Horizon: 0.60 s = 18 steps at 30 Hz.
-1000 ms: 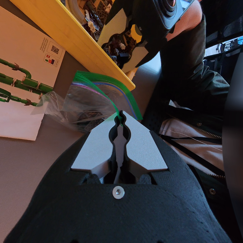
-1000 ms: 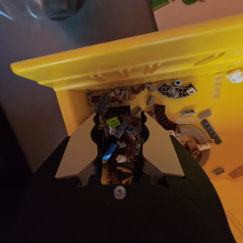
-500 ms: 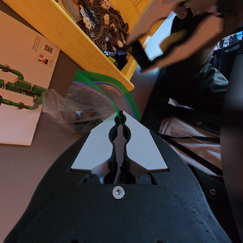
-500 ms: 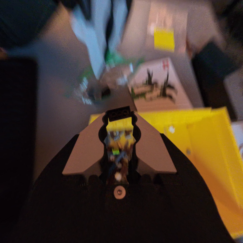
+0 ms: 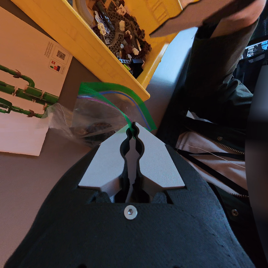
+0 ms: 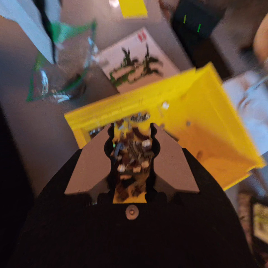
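My left gripper (image 5: 133, 126) is shut on the green zip edge of a clear plastic bag (image 5: 100, 114), holding the bag's mouth up off the grey table. Small dark pieces lie in the bag. My right gripper (image 6: 132, 126) is open, with nothing between its tips, and hovers over a pile of small building bricks (image 6: 133, 150) in a yellow tray (image 6: 203, 116). That view is motion-blurred. The bag (image 6: 55, 81) lies beyond the tray's near-left corner. In the left wrist view the tray (image 5: 81, 39) and its bricks (image 5: 124, 36) sit just behind the bag.
An instruction booklet (image 5: 27, 69) with green drawings lies left of the bag and shows in the right wrist view (image 6: 137, 60). A person's dark jacket (image 5: 214, 101) fills the right side. A black device (image 6: 192, 23) and a yellow block (image 6: 133, 8) stand farther back. The grippers' ends are close to 15 cm from one another.
The right gripper rose from the brick pile with a black brick between its tips half a second ago; now no brick shows there. The left gripper kept its hold on the bag.
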Available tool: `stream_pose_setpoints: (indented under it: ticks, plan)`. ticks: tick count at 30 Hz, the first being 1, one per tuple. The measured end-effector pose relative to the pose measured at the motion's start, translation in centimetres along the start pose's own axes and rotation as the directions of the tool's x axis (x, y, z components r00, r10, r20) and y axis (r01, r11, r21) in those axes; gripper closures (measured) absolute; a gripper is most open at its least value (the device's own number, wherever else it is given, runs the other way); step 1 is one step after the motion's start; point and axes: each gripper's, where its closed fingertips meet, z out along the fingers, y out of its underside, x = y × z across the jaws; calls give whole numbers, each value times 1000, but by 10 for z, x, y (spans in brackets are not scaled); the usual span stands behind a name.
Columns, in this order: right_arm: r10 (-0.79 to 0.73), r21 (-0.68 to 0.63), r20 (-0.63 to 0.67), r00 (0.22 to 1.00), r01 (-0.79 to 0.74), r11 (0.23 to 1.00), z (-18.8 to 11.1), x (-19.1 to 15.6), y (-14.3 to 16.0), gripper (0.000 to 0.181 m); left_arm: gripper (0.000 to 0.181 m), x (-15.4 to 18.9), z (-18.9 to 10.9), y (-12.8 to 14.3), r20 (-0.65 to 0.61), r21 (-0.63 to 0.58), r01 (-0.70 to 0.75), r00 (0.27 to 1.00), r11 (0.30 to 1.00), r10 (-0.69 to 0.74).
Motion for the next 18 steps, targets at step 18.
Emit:
stream_pose_setpoints:
  ticks: [18]
  plan:
    - [-26, -509, -5, 1000, 19, 860, 75, 16, 109, 136, 181, 2, 7, 3, -2, -29, -8, 1000, 1000, 8]
